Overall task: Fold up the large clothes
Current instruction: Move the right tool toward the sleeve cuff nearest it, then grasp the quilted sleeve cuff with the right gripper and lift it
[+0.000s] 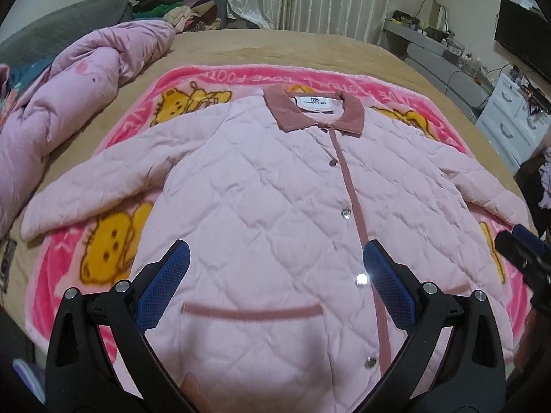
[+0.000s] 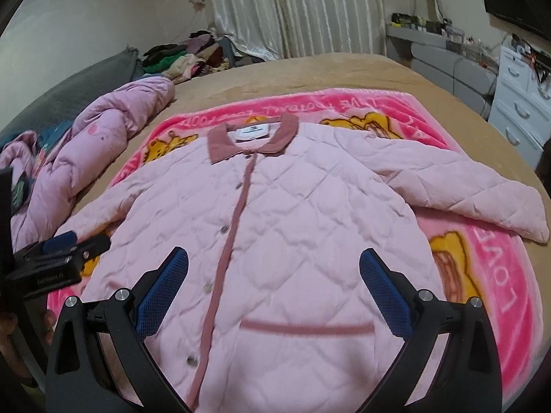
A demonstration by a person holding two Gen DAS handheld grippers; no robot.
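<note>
1. The pink quilted jacket [image 1: 261, 186] lies flat and face up on a pink bear-print blanket [image 1: 113, 241], which is spread on the tan bed [image 1: 275, 44]. It is buttoned, the collar [image 1: 313, 110] points away from me, and both sleeves are spread out to the sides.
2. My left gripper [image 1: 275, 265] hangs over the lower front of the jacket with its 2 blue fingers [image 1: 165, 285] spread wide — they grasp nothing.
3. My right gripper [image 2: 273, 265] hangs over the same lower front, also spread wide and empty.
4. The left wrist view shows the full left sleeve [image 1: 86, 192] down to its cuff, near the crumpled pink duvet [image 1: 69, 103]. Of my right gripper it shows only a dark part at the right edge.
5. The right wrist view shows the whole right sleeve [image 2: 465, 189], its cuff resting on the blanket edge. My left gripper appears here at the left edge, just above the left sleeve — I cannot tell if it touches the cloth.
6. In the left wrist view I see the left pocket trim [image 1: 251, 311]; the right wrist view shows the right pocket trim [image 2: 306, 328].
7. Both views show a pile of clothes [image 1: 179, 8] at the far side, a curtain [image 2: 292, 10] and a white dresser [image 2: 523, 103].
</note>
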